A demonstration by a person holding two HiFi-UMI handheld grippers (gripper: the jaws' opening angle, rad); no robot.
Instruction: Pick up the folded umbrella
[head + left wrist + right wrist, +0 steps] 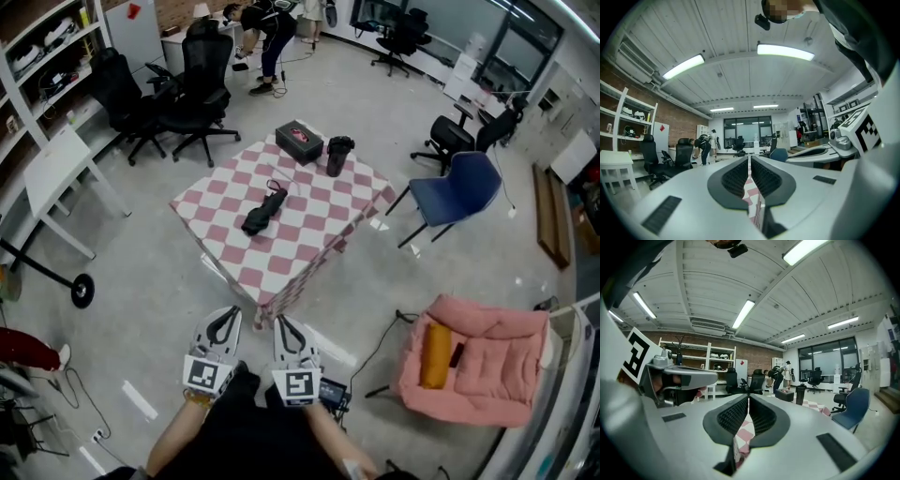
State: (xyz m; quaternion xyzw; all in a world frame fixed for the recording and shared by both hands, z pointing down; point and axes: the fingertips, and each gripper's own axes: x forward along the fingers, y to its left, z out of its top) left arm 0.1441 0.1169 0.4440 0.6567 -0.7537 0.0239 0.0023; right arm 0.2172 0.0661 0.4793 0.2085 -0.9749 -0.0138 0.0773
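Your forearms (178, 439) ran off the head view's bottom edge. Shut jaws hid the table (753, 191) in both gripper views, save a sliver. The folded umbrella (264, 212) lay too small to resolve its strap.

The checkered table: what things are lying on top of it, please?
On the checkered table lie a folded black umbrella near the middle and, by the far corner, a dark box beside an upright black container. The cloth covers whatever is underneath.
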